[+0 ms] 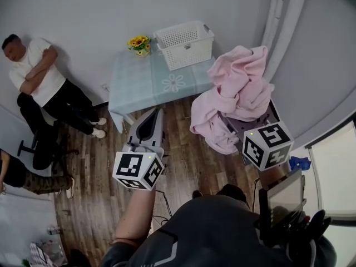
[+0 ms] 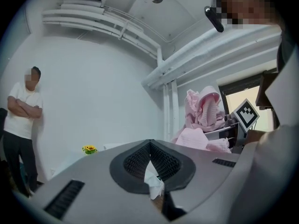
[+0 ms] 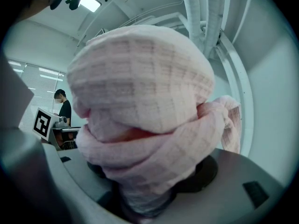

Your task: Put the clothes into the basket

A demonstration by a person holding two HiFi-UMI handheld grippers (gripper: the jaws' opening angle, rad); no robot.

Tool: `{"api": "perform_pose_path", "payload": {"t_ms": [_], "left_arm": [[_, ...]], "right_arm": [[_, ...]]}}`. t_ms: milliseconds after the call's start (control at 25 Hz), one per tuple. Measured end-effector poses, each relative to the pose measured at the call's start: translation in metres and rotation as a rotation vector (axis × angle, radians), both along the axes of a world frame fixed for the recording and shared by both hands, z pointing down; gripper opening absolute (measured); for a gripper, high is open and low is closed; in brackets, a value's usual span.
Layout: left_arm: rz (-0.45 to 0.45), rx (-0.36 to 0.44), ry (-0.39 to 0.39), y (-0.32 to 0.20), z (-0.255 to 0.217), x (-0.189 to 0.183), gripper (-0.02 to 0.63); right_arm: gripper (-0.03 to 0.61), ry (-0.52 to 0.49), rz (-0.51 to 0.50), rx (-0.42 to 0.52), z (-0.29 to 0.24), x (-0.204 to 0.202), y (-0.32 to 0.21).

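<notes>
The right claw (image 1: 231, 124) is clamped on a pink cloth (image 1: 236, 90), which bunches up over its jaws and hangs down on its left side. The left claw (image 1: 159, 113) has its jaws closed together, with nothing gripped. Ahead of both claws, well apart from them, the white basket (image 1: 184, 43) sits on a table (image 1: 139, 77), with flowers (image 1: 139, 43) just left of it. Far left of the left claw, a person (image 1: 39, 71) leans against the wall
</notes>
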State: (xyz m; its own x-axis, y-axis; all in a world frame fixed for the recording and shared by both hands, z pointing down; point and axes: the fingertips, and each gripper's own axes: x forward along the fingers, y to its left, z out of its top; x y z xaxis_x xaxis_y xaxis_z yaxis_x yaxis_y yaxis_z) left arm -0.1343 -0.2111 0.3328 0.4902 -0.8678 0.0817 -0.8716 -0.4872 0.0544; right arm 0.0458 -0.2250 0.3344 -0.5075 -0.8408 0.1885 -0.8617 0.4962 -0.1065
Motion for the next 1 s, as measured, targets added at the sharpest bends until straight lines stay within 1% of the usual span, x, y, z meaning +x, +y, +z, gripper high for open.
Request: {"api": "perform_pose_path", "payload": {"t_ms": [120, 320, 480, 560, 760, 880, 1000], "left_arm": [[0.009, -0.031, 0.022, -0.007, 0.007, 0.003, 0.009], [0.012, -0.03, 0.034, -0.008, 0.008, 0.005, 0.009], [0.001, -0.009, 0.023, -0.01, 0.003, 0.001, 0.009], [0.0, 0.003, 0.03, -0.01, 0.0, 0.003, 0.009], [0.012, 0.056, 0.034, -0.015, -0.01, 0.007, 0.009], [0.002, 0.053, 0.043, -0.016, -0.008, 0.005, 0.009], [-0.006, 0.03, 0.041, -0.017, -0.006, 0.003, 0.009]], "right_arm": [[0.324, 0.007, 0.004, -0.037, 0.007, 0.0, -0.001], [0.324, 0.016, 0.005, -0.031, 0.004, 0.001, 0.0], [0.324, -0.003, 0.001, -0.012, -0.001, -0.001, 0.0], [0.324, -0.011, -0.006, -0.007, 0.0, -0.002, 0.001], [0.324, -0.01, -0.01, 0.034, -0.005, -0.003, 0.0], [0.324, -0.009, -0.02, 0.039, -0.006, -0.003, 0.001], [0.324, -0.009, -0.029, 0.018, -0.004, -0.004, 0.002]]}}
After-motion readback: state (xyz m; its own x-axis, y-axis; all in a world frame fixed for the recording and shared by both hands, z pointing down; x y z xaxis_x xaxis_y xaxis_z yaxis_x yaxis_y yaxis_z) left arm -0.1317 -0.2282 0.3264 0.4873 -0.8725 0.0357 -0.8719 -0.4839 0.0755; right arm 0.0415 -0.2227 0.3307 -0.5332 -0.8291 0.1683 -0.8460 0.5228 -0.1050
